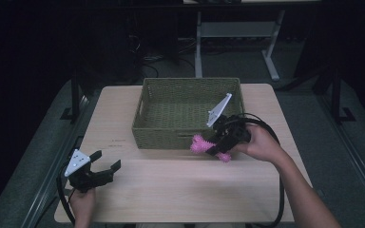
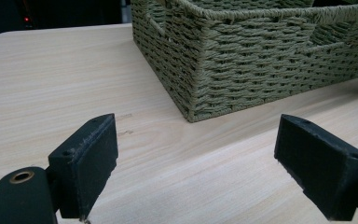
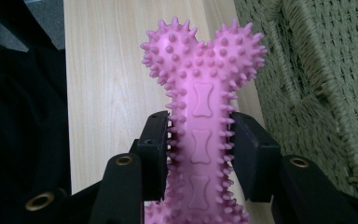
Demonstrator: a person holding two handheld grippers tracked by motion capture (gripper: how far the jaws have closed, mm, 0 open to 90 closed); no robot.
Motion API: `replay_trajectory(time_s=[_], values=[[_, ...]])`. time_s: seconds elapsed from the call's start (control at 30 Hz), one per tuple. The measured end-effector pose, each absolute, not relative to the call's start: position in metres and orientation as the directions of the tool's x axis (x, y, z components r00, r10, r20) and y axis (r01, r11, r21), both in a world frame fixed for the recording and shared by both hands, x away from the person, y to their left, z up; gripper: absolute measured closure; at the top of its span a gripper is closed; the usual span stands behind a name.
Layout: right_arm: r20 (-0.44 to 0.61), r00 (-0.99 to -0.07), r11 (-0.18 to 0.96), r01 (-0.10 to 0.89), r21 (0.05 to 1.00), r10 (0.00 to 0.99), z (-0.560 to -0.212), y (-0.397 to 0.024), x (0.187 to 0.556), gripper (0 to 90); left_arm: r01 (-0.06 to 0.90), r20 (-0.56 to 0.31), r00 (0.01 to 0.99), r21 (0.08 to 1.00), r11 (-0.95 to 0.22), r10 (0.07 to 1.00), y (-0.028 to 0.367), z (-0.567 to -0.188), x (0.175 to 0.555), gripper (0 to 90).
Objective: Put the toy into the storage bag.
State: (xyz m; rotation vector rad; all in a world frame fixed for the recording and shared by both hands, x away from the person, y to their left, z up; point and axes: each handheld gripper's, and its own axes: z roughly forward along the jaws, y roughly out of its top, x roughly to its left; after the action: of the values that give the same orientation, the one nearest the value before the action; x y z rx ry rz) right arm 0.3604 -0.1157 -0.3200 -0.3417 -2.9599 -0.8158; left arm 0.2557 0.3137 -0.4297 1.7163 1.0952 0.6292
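We record one pink, bone-shaped rubber chew toy, its whole surface studded with short spikes and its shaft embossed with small bone outlines. It is clamped across the shaft by the right claw, knobbed end pointing away from the hand. We find it raised off the light wooden counter, just beside the front wall of the olive woven basket.

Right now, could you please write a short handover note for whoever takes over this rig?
Right tongs: shut on the pink spiky bone toy, held off the table just outside the front right corner of the woven basket.
Left tongs: open, holding nothing, low over the table's near left side.
Done: toy picked up.
Left: it probably goes into the basket; the toy is not yet inside.
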Motion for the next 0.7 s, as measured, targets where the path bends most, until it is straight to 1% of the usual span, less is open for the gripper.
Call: replay_trajectory(time_s=[0.7], values=[[0.096,-0.976,0.844,0.217,0.49,0.195,-0.307,-0.111,0.374,58.1,0.381,-0.071,0.462,0.916,-0.126,0.884,0.315,-0.429,0.256,12.8]])
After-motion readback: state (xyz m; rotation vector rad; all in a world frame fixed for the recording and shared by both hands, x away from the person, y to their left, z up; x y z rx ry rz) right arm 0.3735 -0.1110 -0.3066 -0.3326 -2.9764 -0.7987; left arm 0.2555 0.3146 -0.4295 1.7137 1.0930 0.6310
